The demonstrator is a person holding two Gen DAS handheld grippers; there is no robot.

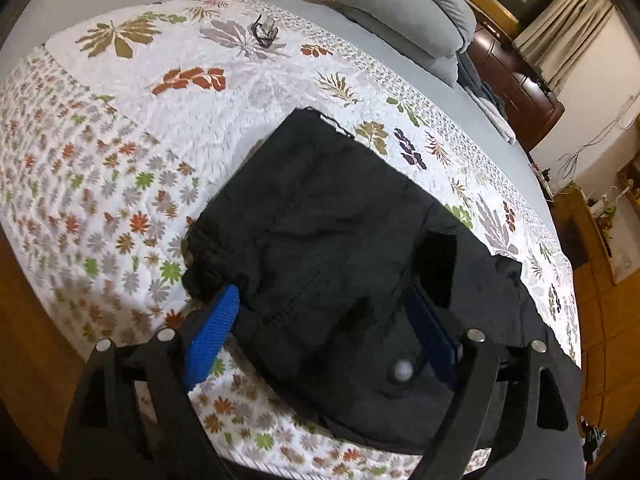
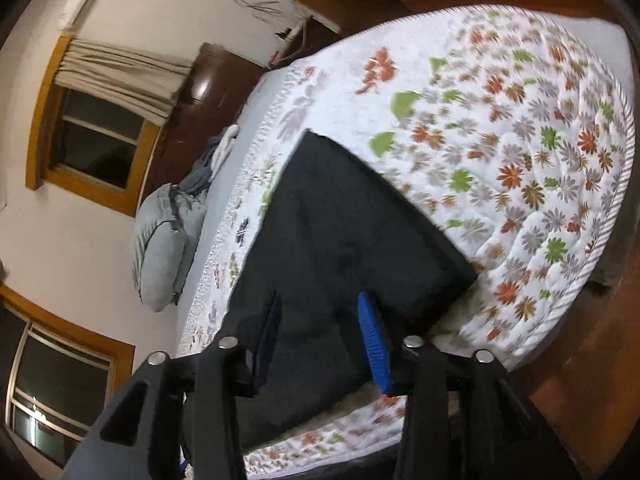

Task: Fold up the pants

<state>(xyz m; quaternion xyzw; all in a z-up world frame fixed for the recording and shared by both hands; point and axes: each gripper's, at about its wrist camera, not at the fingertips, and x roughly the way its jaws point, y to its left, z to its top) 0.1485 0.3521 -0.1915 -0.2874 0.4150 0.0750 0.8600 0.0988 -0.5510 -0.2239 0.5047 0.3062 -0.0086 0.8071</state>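
Black pants (image 1: 320, 216) lie folded in a thick stack on the floral quilt (image 1: 120, 160). My left gripper (image 1: 324, 304) is open, its blue fingers (image 1: 212, 332) spread on either side of the near waistband end, where a white button (image 1: 403, 370) shows. In the right wrist view the same pants (image 2: 340, 232) lie flat on the quilt (image 2: 520, 160). My right gripper (image 2: 320, 308) is open above their near end, with nothing between its blue fingers (image 2: 374, 344).
Grey pillows (image 1: 400, 4) and a small dark object (image 1: 264, 32) sit at the far side of the bed. A dark wooden cabinet (image 1: 516, 84) and wooden floor (image 1: 608, 320) lie to the right. The mattress edge (image 2: 576, 280) is close on the right.
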